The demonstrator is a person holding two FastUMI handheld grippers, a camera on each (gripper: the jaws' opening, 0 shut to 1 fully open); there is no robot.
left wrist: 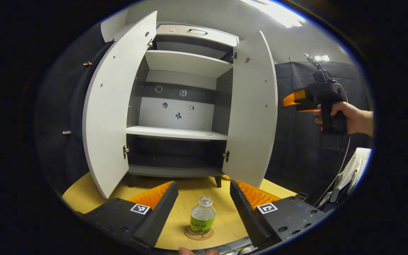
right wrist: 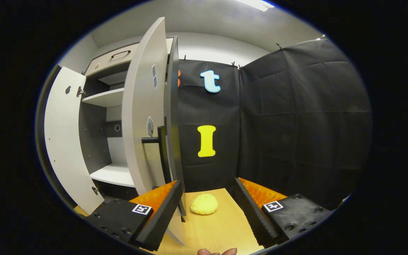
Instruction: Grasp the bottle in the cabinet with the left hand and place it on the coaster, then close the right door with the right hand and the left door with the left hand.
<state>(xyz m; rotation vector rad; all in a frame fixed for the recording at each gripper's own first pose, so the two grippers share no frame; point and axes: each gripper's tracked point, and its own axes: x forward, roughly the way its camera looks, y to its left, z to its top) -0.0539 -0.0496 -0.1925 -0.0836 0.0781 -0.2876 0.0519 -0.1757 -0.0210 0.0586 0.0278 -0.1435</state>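
In the left gripper view, the grey cabinet's left door (left wrist: 113, 106) is seen swung wide. The small clear plastic bottle with a green label (left wrist: 202, 216) stands on the round cork coaster (left wrist: 198, 233), between the parted, empty fingers of the left gripper (left wrist: 204, 198). The right door (right wrist: 142, 117) is to be closed next: its outer face should be pushed flat by the right gripper (right wrist: 207, 202), whose fingers are spread, with the yellow lump (right wrist: 204, 204) left undisturbed.
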